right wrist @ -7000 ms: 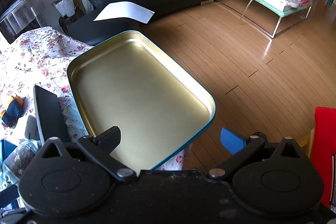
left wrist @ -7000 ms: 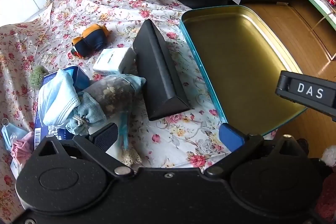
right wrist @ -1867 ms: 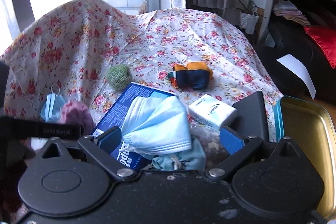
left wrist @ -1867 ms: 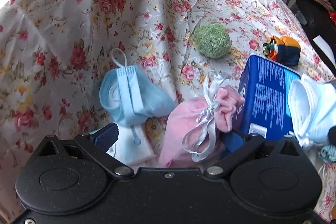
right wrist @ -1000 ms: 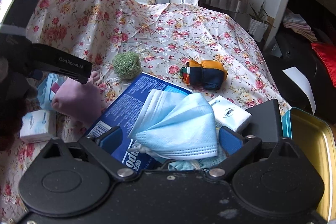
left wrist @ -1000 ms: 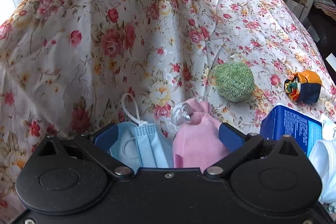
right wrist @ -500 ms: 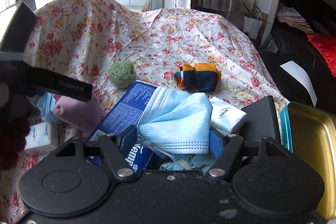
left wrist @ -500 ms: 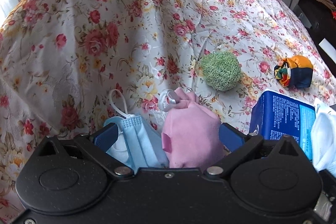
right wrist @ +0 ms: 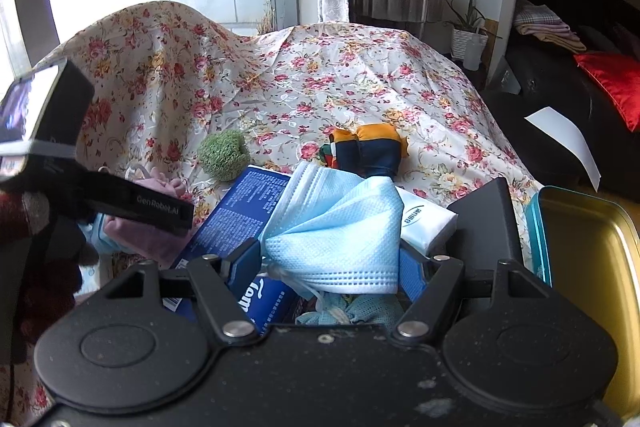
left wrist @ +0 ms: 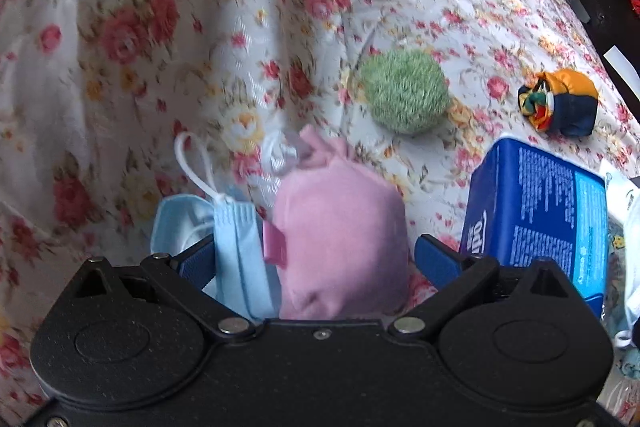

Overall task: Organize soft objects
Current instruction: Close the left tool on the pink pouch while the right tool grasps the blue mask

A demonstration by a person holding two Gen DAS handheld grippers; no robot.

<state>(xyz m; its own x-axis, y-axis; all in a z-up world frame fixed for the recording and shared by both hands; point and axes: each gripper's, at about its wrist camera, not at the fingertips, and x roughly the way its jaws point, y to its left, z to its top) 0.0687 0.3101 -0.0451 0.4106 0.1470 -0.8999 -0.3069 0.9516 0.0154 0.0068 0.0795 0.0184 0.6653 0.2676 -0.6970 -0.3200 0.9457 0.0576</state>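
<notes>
- Right gripper (right wrist: 330,265): my jaws have just been closing and now stand clamped on the crumpled pale blue face mask (right wrist: 340,223); both blue pads press its pleated fabric. It was only lying between open fingers a second ago, so this piece looks ready to lift.
- Left gripper (left wrist: 314,259): jaws have just been closing too, but still apart. The pink drawstring pouch (left wrist: 340,227) and a second blue mask (left wrist: 236,235) sit between the pads; I see a gap at the right pad, so no grip yet. Two things in one bite: I judge I could pinch both.
- Pouch is soft, velvety, rounded, with a pale ribbon at its neck, at 12 o'clock from the left jaws. The mask beside it is flat, pleated, with a white ear loop.
- At 2 o'clock in the left view: a glossy blue box (left wrist: 536,219), stiff, printed.
- Farther, 1 o'clock: a fuzzy green ball (left wrist: 404,91), then an orange-and-navy cloth bundle (left wrist: 560,103), both on the flowered tablecloth (left wrist: 160,27).
- Right view, 3 o'clock: the gold metal tray (right wrist: 592,251) with a teal rim, bare where I can see it. I take it as the drop spot.
</notes>
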